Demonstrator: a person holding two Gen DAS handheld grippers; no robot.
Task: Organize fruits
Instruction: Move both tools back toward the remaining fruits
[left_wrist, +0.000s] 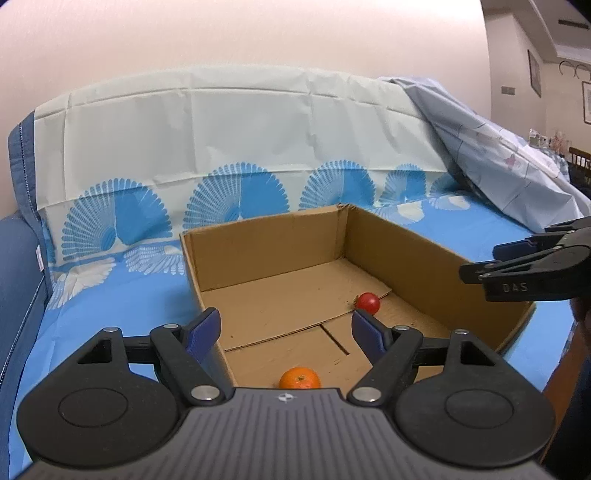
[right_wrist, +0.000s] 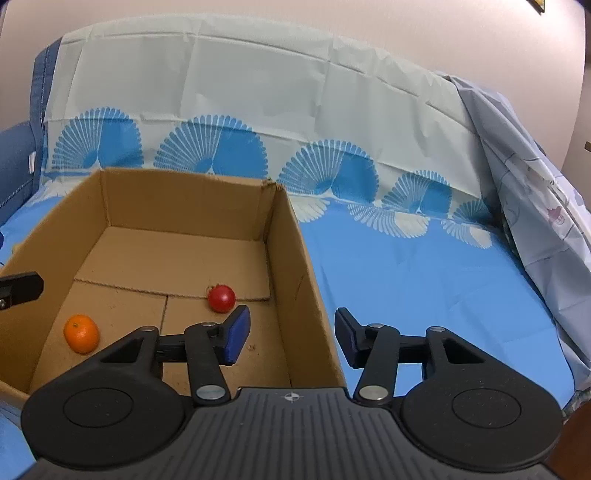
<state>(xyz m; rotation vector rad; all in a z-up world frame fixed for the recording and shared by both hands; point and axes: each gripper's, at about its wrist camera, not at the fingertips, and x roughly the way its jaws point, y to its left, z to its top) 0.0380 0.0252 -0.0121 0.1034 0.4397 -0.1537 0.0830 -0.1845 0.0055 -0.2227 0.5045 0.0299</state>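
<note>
An open cardboard box (left_wrist: 406, 251) (right_wrist: 184, 203) sits on a blue patterned cloth. On its floor lie an orange (left_wrist: 299, 378) (right_wrist: 81, 333) near the front left corner and a small red round fruit (left_wrist: 368, 302) (right_wrist: 221, 298) further right. My left gripper (left_wrist: 284, 326) hovers open above the box's near left edge, with nothing between its fingers. My right gripper (right_wrist: 290, 325) (left_wrist: 482, 262) is open too and holds nothing. In its own view its left finger stands over the box's inside and its right finger over the cloth, with the box's right wall showing between them.
The blue fan-patterned cloth (right_wrist: 424, 280) covers the seat and rises up a backrest behind the box. A crumpled pale grey-blue sheet (right_wrist: 535, 192) is heaped at the right. A dark blue cushion edge (left_wrist: 22, 258) borders the left.
</note>
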